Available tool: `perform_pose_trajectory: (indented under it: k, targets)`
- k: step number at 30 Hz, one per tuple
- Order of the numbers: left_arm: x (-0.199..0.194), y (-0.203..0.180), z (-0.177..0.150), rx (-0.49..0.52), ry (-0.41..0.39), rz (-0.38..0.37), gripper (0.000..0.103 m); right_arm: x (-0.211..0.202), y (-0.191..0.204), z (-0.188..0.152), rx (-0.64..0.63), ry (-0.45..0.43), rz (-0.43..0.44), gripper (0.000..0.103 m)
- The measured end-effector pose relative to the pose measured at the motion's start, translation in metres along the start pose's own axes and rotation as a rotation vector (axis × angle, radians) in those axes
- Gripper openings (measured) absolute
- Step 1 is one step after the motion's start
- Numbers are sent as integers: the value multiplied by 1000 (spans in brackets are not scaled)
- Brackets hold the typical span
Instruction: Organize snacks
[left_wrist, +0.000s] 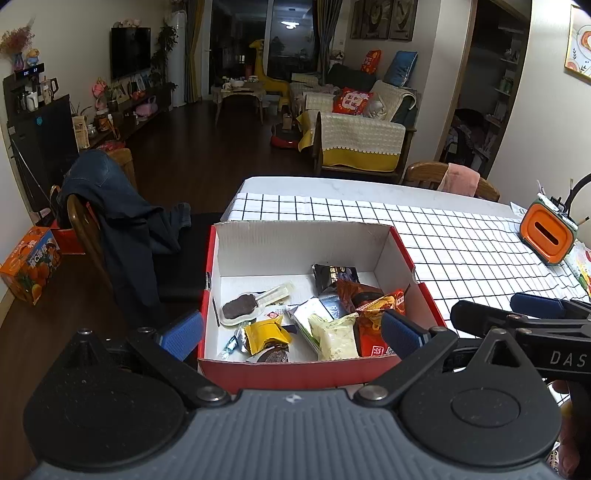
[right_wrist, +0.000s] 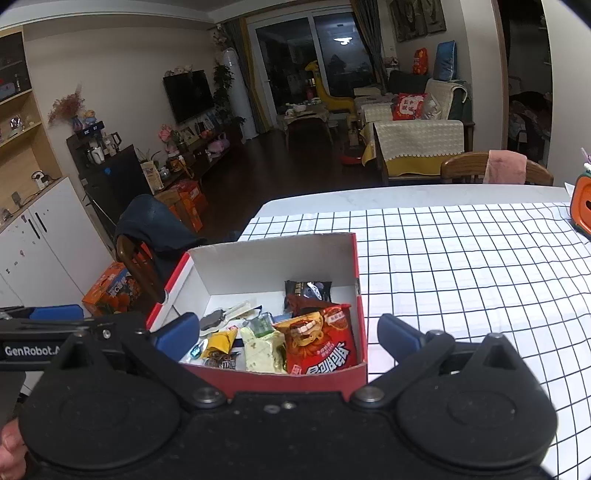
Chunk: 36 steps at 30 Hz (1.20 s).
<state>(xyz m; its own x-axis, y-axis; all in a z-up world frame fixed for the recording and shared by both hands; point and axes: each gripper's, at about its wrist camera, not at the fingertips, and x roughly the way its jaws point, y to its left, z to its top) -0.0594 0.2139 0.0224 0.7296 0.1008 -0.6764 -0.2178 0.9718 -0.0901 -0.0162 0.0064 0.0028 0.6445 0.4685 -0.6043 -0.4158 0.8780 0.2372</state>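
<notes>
on the checked cloth, red box (left_wrist: 295, 371) of mixed snacks (left_wrist: 334, 334)

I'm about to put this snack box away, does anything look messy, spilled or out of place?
Nothing spilled or damaged. The snacks lie in a loose heap at the near end of the red box, not in rows; the red chip bag leans against the right wall. Both grippers are open and empty.

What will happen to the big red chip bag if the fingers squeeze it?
The red chip bag looks puffy and crinkled, so it would probably squash and crackle, and the chips might break. It seems light for its size. It leans on the box wall, so it could flop over.
</notes>
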Motion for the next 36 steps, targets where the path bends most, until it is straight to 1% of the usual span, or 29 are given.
perform_pose_trajectory:
  k: [19, 36]
  targets:
    - [-2, 0, 0, 0, -11, -8, 103, 1, -2, -1, 19, 2, -8, 103]
    - [1, -4, -3, -6, 7, -9, 103, 0, -7, -4, 42, 3, -17, 103]
